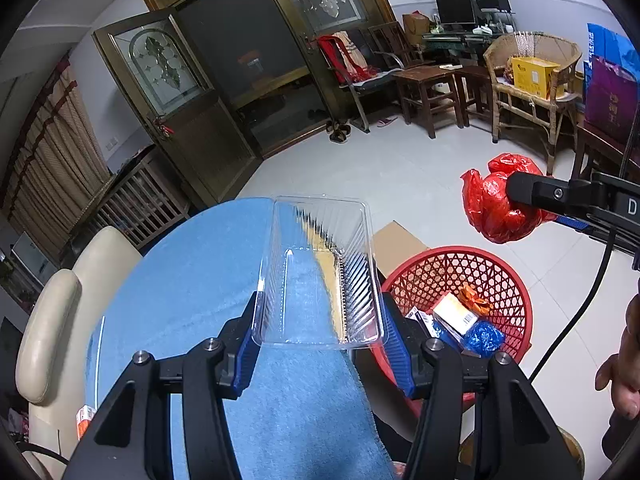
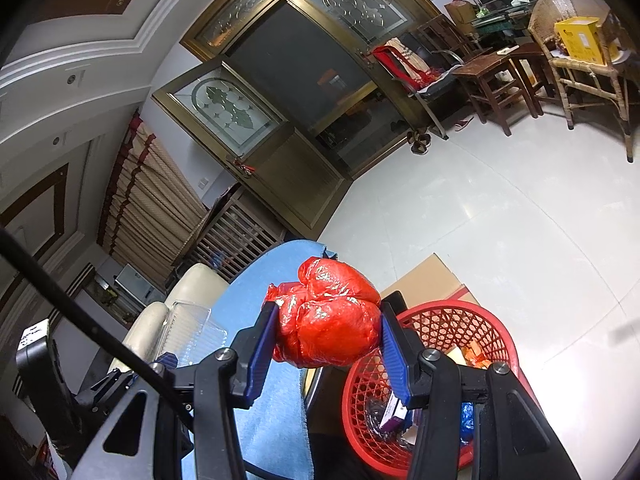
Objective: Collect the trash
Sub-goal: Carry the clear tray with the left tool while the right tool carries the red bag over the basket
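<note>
My left gripper [image 1: 320, 340] is shut on a clear plastic tray [image 1: 320, 272] and holds it above the blue-cloth table [image 1: 192, 272], beside the red mesh basket [image 1: 500, 276]. My right gripper [image 2: 328, 340] is shut on a crumpled red plastic bag [image 2: 328, 320], held up over the table edge just left of the basket [image 2: 480, 320]. In the left wrist view the bag [image 1: 496, 208] hangs in the right gripper [image 1: 520, 192] above the basket. The basket holds several pieces of trash, among them a small box [image 1: 454, 312] and a blue wad [image 1: 484, 338].
A flat cardboard piece [image 1: 396, 244] lies on the floor behind the basket. A cream chair [image 1: 52, 320] stands left of the table. Wooden chairs, stools and a wicker chair [image 1: 532, 80] line the far wall by the glass doors.
</note>
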Demonstrator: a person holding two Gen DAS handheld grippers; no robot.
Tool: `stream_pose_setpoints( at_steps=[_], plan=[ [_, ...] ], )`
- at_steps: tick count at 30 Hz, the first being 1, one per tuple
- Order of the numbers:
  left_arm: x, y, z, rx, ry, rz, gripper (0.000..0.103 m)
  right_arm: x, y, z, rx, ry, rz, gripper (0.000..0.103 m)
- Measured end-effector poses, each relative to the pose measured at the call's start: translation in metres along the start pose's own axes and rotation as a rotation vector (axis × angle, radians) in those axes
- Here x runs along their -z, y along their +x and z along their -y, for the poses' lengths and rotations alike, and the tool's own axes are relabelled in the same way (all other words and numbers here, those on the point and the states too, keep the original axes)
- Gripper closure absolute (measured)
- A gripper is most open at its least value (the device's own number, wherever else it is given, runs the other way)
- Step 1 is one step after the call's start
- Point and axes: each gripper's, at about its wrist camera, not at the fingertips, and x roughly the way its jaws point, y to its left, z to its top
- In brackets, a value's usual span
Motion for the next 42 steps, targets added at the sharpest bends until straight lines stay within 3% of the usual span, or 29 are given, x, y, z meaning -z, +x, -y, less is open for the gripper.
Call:
stream_pose_setpoints(
  at_steps=[42],
  plan=[
    [0.006,0.033,0.027,0.059,0.083,-0.102,0.046,0.002,0.013,0.03,0.035,0.076,-0.035,0.051]
  ],
)
